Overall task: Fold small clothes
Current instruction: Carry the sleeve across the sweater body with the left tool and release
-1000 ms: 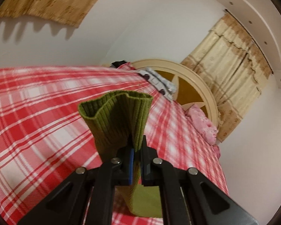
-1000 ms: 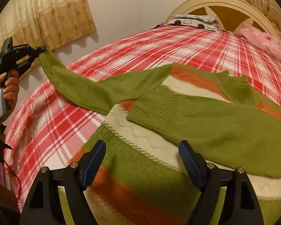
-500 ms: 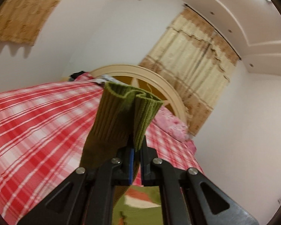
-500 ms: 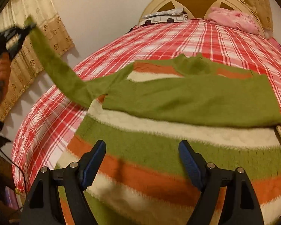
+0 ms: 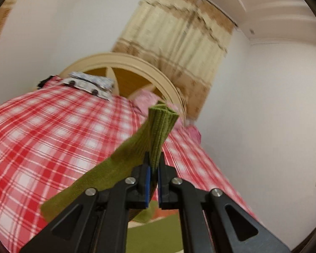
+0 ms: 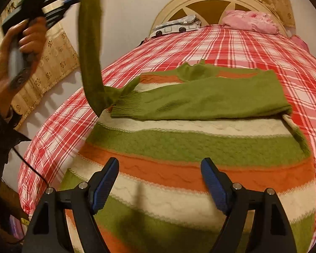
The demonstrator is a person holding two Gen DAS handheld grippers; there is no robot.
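The left tool clamps the green ribbed sleeve cuff; lay it flat across the striped knitted sweater, while the right tool gapes empty

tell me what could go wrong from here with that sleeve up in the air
1. The left hand-held gripper pinches only the ribbed cuff, so the lifted sleeve might slip out mid-swing.
2. Pulling it high could drag the striped sweater and undo the other sleeve, already folded across.
3. The right hand-held gripper is open above the body, pinning nothing.
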